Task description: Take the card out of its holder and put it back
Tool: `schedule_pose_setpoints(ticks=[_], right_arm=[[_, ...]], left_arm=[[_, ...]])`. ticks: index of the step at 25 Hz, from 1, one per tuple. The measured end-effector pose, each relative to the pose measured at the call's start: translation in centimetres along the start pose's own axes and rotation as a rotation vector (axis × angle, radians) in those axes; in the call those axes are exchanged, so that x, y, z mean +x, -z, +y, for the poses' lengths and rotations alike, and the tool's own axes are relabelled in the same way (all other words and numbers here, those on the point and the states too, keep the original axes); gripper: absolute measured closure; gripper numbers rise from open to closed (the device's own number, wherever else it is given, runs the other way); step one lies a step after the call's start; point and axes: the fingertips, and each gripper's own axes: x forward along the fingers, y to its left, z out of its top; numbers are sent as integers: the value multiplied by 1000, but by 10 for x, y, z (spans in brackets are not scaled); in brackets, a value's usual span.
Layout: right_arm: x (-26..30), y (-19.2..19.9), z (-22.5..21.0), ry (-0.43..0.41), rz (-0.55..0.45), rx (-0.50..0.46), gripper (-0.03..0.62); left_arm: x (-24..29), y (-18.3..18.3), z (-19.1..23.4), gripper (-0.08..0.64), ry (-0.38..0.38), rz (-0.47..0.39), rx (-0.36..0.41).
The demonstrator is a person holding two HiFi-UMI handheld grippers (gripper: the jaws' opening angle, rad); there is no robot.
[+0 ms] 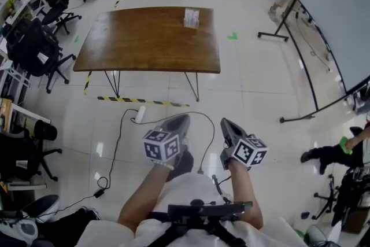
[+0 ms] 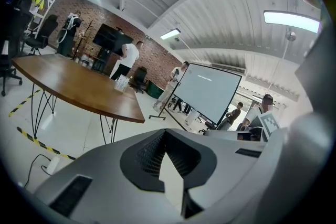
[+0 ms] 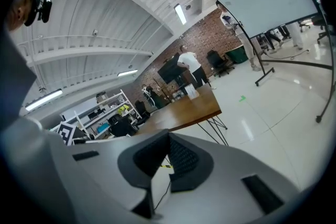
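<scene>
Far across the tiled floor [image 1: 260, 89], at the back edge of the wooden surface [image 1: 150, 37], a small pale card holder [image 1: 191, 18] is seen standing upright; the card itself cannot be told apart from it at this range. The left gripper [image 1: 176, 121] and the right gripper [image 1: 226, 124] are held side by side close to the person's body, over bare floor and well apart from the surface. Both are pointed towards it.

In the left gripper view, the jaws of the left gripper [image 2: 164, 134] are seen brought together at the tips, with nothing held between them. The card holder [image 2: 122, 83] is shown far beyond them, above and to the left. In the right gripper view, the jaws of the right gripper [image 3: 168, 136] are likewise closed and empty, with the card holder [image 3: 191, 93] seen distant on the surface [image 3: 184, 110], above the tips.
</scene>
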Motion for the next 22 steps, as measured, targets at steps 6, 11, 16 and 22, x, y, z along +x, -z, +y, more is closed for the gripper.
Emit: schedule_pose_setpoints(ticks=[6,11,16,22], right_arm=[[36,-35,-24,25,5,4,592],[68,-59,-38,27,17,-2,591],[106,-84,-43,9,2,-20,589],[130,-103,-41,3,-15,-29,574]], left_arm=[[46,-35,19,569,14,9,-14],[79,-58,35,569,27,20,-21],[107,-87,60,569,37,15,-8],[127,-110,76,569,48,17,-8]])
